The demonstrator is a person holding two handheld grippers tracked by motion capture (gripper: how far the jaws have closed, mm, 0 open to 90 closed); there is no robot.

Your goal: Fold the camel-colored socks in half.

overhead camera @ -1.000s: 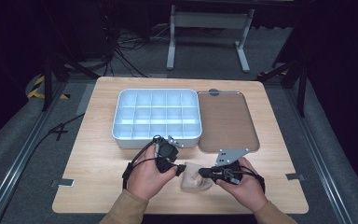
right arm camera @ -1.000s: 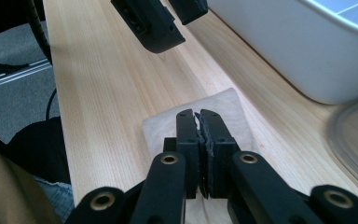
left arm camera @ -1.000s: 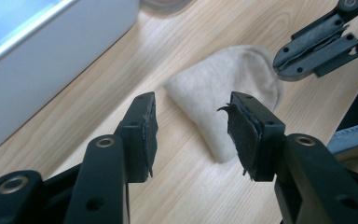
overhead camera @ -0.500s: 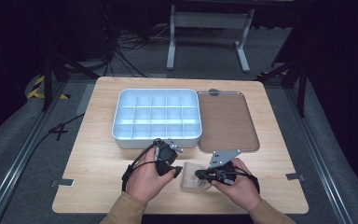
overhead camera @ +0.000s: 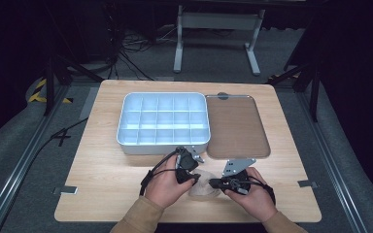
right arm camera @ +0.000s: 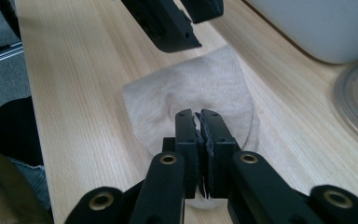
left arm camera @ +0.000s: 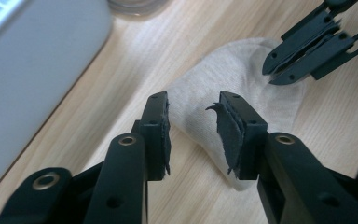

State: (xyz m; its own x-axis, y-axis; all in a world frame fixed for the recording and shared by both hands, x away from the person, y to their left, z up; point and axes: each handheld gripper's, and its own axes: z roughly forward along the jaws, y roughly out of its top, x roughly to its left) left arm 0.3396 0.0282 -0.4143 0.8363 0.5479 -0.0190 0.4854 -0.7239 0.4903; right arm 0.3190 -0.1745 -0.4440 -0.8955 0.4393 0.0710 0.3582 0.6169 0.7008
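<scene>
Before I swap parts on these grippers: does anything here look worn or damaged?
Yes. In the left gripper view, the left gripper has frayed pads: the rubber lining is torn and ragged, peeling from the jaw, above the beige cloth. The right gripper lining also looks ragged along the seam where its jaws meet.

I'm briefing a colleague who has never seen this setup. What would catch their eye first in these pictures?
Probably the two claws meeting over a small beige sock at the table's near edge: the right claw is shut on its edge, while the left claw straddles it, its jaws having just been closing, pads not yet pressing. Behind them stand a white compartment box and, to its right, a brownish tray.
</scene>
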